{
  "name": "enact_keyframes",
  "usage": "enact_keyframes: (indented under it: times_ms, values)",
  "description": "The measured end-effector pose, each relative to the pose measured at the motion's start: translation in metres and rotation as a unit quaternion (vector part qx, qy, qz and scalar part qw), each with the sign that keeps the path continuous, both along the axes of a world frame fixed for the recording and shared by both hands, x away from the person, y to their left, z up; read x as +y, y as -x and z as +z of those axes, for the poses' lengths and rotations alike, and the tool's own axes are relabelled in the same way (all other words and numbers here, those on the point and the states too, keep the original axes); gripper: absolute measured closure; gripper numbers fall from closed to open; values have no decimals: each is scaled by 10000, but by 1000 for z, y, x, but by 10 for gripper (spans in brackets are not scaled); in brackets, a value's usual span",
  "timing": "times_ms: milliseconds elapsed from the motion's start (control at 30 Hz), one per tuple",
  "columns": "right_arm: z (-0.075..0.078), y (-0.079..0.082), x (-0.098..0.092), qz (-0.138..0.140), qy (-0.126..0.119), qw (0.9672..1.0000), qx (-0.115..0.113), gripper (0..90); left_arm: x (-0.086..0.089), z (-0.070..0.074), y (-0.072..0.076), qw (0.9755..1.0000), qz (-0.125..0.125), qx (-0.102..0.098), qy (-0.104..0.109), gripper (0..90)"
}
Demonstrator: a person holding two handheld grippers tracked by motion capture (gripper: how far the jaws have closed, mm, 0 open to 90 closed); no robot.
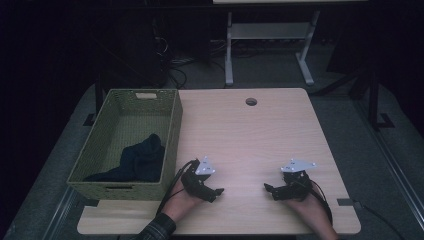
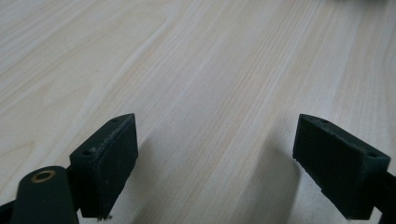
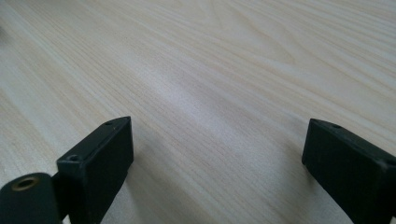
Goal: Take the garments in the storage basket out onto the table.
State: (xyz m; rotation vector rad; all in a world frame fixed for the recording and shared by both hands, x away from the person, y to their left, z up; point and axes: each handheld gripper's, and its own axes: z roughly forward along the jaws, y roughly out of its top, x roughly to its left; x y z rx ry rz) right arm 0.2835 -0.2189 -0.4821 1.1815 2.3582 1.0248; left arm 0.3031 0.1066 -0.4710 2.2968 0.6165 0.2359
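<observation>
A green woven basket (image 1: 172, 131) stands on the left part of the pale wooden table (image 1: 250, 140), and a dark blue cloth (image 1: 140, 159) lies bunched in its near end. My left gripper (image 1: 218, 192) rests low on the table just right of the basket's near corner, pointing right. My right gripper (image 1: 268, 188) rests near the front right, pointing left toward it. In the left gripper view the gripper (image 2: 215, 158) stands open over bare wood. The right gripper (image 3: 217, 161) in its own view is also open, nothing between its pads.
A round cable hole (image 1: 251, 102) sits near the table's far edge. Beyond the table a white desk frame (image 1: 270, 45) and cables stand on the dark floor. The table's front edge lies just below both hands.
</observation>
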Motion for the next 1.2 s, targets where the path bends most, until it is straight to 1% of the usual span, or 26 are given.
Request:
enact_keyframes:
  times_ms: [67,300,367,500,700,833,900,1033,1067,1200]
  values:
    - [0,0,0,1,4,10000,-2,85,1,1,1,10000,-11,-37,-32,137]
    - [0,0,0,1,2,10000,-2,85,2,7,2,10000,-1,-92,27,137]
    - [0,0,0,0,-1,10000,0,85,2,9,1,10000,15,-34,63,137]
    - [0,0,0,1,1,10000,-2,85,2,11,1,10000,5,-3,31,137]
    - [0,0,0,0,-1,10000,-1,85,2,14,0,10000,6,2,70,137]
    - [0,0,0,1,0,10000,-1,85,1,17,0,10000,-7,1,57,137]
    - [0,0,0,2,2,10000,-3,85,1,18,0,10000,-3,29,74,137]
    - [0,0,0,1,0,10000,-2,85,1,19,-1,10000,-11,55,35,138]
    - [0,0,0,0,-1,10000,-1,85,0,20,-1,10000,-31,40,-51,138]
    - [0,0,0,0,0,10000,0,85,1,23,-2,10000,4,44,-2,138]
